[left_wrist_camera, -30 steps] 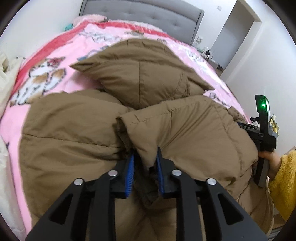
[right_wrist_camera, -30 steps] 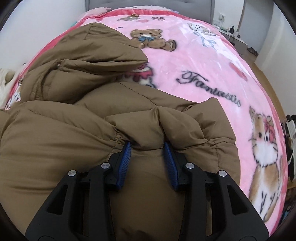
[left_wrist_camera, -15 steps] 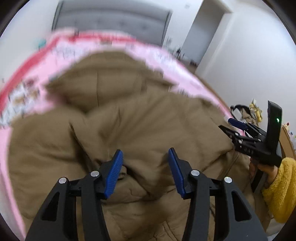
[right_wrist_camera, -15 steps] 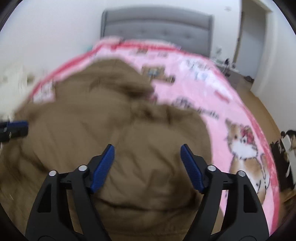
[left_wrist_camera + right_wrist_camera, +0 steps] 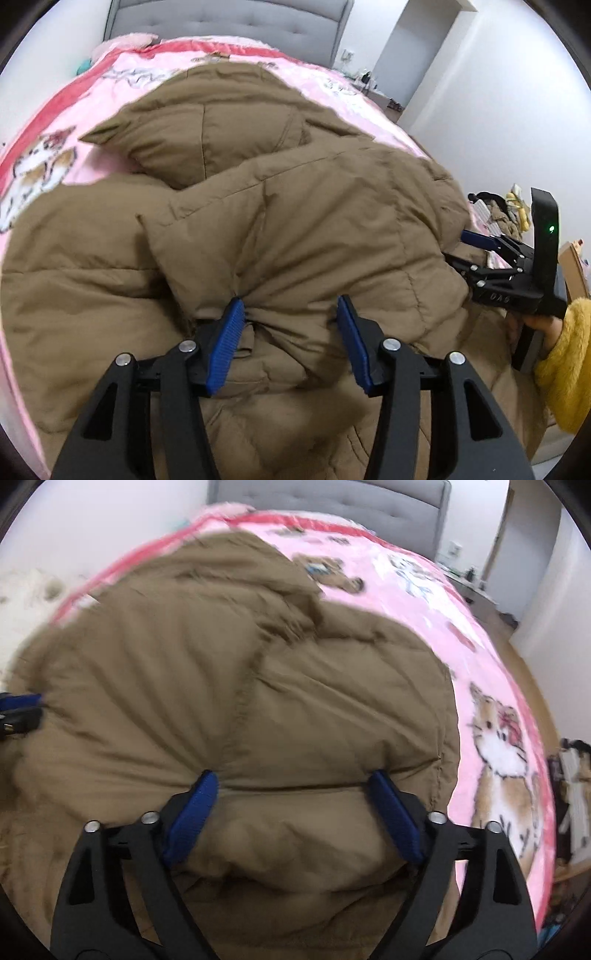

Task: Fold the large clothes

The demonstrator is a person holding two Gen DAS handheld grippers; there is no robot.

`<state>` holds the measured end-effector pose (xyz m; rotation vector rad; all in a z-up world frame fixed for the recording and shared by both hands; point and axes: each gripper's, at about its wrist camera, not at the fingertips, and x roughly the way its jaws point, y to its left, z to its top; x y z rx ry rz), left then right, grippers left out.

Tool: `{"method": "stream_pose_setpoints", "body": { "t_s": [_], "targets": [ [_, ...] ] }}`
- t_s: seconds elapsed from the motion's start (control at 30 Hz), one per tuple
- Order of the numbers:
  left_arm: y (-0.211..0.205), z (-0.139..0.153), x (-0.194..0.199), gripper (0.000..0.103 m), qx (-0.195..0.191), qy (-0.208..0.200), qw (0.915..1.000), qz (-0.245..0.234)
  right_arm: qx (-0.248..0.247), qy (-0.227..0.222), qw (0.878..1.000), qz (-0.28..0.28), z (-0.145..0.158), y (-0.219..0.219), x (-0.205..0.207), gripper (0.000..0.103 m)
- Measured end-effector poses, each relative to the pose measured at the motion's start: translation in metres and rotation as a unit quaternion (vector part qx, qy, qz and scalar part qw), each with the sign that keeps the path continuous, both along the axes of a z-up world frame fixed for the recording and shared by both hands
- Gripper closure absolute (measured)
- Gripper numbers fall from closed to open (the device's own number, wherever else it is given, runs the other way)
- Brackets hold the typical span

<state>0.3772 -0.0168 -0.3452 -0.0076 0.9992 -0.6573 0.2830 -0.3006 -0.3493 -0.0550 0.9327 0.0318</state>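
Jacket: a large brown quilted puffer jacket (image 5: 295,229) lies spread over the pink cartoon-print fleece blanket (image 5: 48,158), its sleeves drawn in across the body and its hood end toward the grey tufted headboard (image 5: 229,26).
Blanket: it covers the bed beneath the jacket; cat and teddy-bear prints show on the bare pink strip past the jacket's edge in the right wrist view.
Left gripper: the black two-finger left gripper with blue ribbed pads (image 5: 290,325) hovers over the jacket's near folded sleeve. Its jaws have just been opening and stand apart; a bunched ridge of brown fabric sits between them, the left pad (image 5: 225,343) against a crease, the other pad clear of the cloth, so nothing is clamped.
Right gripper: the matching right gripper (image 5: 291,805) stands wide over the jacket's near edge, jaws having just been opening. Quilted fabric bulges between the pads without being pinched.
Hand: a hand in a fuzzy yellow sleeve (image 5: 561,365) holds the right gripper's handle at the jacket's right side in the left wrist view.
Picture quality: the right wrist view is motion-blurred.
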Motion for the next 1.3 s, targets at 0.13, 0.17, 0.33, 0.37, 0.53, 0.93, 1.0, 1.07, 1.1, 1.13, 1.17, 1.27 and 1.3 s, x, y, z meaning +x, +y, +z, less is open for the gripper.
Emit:
{"method": "stream_pose_setpoints", "body": {
  "t_s": [0.13,0.17,0.33,0.37,0.53,0.93,1.0,1.07,1.1,1.13,1.17,1.27,1.3],
  "targets": [
    [0.028,0.035,-0.007,0.031,-0.031,-0.038,0.9987,-0.012,0.056,-0.069,0.996,0.029,0.051,-0.001,-0.014,0.024],
    [0.034,0.044,-0.004,0.03,-0.031,-0.051,0.9982,-0.008,0.067,-0.077,0.994,0.032,0.06,-0.001,-0.011,0.024],
    [0.07,0.072,0.054,0.02,-0.044,-0.074,0.9932,0.079,0.11,-0.088,0.99,0.022,0.089,0.002,0.053,0.023],
    [0.076,0.071,0.073,0.02,-0.051,-0.065,0.9917,0.098,0.111,-0.084,0.99,0.015,0.089,0.003,0.07,0.023],
    [0.092,0.043,0.173,0.02,-0.046,0.006,0.9806,0.191,0.174,-0.065,0.981,-0.051,0.068,-0.01,0.16,0.023],
    [0.118,-0.053,0.279,0.024,-0.136,0.198,0.9036,0.355,0.242,0.07,0.946,-0.205,-0.027,-0.043,0.265,0.02],
    [0.117,-0.061,0.279,0.036,-0.174,0.214,0.8906,0.362,0.263,0.076,0.94,-0.205,-0.035,-0.047,0.263,0.021],
    [0.113,-0.066,0.279,0.058,-0.203,0.217,0.8864,0.355,0.304,0.074,0.929,-0.196,-0.042,-0.052,0.258,0.051],
    [0.107,-0.066,0.278,0.07,-0.206,0.216,0.8889,0.348,0.34,0.073,0.92,-0.181,-0.046,-0.054,0.258,0.078],
    [0.103,-0.065,0.277,0.078,-0.202,0.215,0.8913,0.344,0.347,0.072,0.919,-0.173,-0.046,-0.053,0.259,0.085],
    [0.099,-0.064,0.274,0.081,-0.197,0.209,0.8948,0.342,0.339,0.067,0.923,-0.168,-0.041,-0.051,0.259,0.089],
    [0.099,-0.05,0.253,0.089,-0.199,0.182,0.8895,0.369,0.326,0.05,0.932,-0.148,-0.017,-0.052,0.27,0.096],
    [0.101,-0.046,0.243,0.089,-0.203,0.182,0.8833,0.381,0.326,0.046,0.935,-0.132,-0.005,-0.055,0.278,0.097]
  ]
}}
